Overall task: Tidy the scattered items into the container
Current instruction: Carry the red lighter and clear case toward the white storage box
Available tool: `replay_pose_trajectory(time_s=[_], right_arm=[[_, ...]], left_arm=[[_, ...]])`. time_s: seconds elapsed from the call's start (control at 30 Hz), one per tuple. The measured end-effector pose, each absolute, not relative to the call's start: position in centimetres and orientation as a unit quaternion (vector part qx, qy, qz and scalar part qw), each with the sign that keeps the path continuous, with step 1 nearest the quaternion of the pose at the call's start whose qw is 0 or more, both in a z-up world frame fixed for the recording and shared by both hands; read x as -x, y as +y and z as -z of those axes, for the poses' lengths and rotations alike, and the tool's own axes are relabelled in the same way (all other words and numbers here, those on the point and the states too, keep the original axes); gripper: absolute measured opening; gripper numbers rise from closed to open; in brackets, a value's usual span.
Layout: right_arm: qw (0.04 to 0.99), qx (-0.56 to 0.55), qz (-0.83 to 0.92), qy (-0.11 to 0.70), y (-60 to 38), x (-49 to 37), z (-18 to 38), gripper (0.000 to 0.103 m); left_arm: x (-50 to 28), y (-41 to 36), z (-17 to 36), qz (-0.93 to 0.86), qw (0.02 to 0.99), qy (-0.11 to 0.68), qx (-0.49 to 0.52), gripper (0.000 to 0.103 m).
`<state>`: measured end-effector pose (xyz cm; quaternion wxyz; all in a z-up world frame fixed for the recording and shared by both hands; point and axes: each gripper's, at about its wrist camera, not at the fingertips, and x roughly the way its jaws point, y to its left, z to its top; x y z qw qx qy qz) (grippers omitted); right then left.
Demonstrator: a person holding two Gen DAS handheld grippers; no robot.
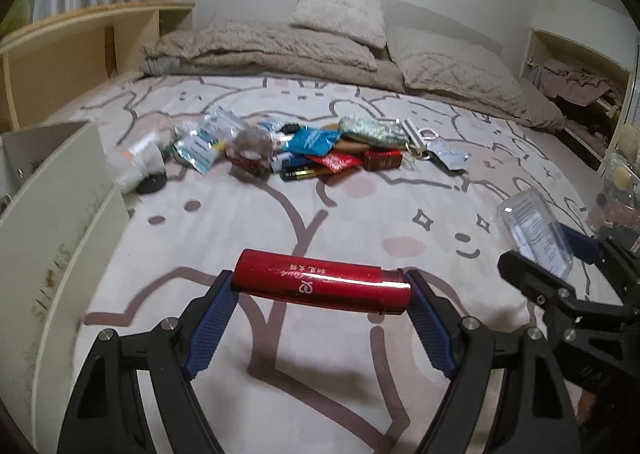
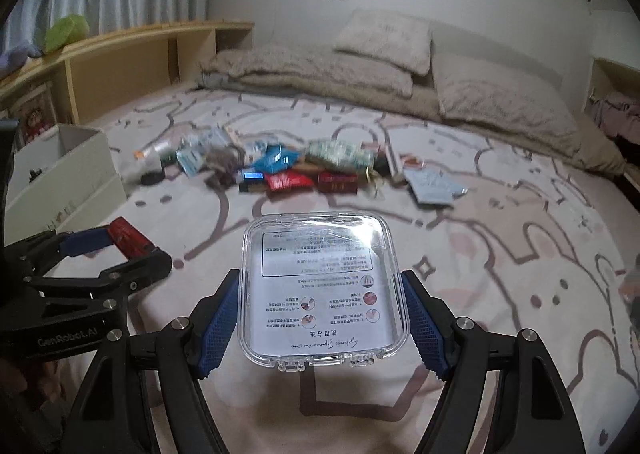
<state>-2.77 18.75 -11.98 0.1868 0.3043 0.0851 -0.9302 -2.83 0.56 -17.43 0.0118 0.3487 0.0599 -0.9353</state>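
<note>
My left gripper is shut on a glossy red box, held crosswise by its ends above the bed; it also shows in the right wrist view. My right gripper is shut on a clear plastic case with a printed sheet inside, held by its sides; the case also shows at the right of the left wrist view. The cream open box stands at the left, also seen in the right wrist view. A pile of scattered packets and small boxes lies mid-bed.
The bed has a patterned sheet, with folded beige blankets and pillows at the far end. A wooden shelf runs along the left. A white tube and a dark disc lie near the box.
</note>
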Motion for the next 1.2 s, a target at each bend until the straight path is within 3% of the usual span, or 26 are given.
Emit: replay_pose_trajectory(time_s=[1.2], right_arm=[[0.191, -0.202, 0.958, 0.075, 19.3, -4.4, 6.0, 0.077]], left_arm=[[-5.0, 0.2, 9.2, 0.968, -0.014, 0.047, -0.247, 0.083]])
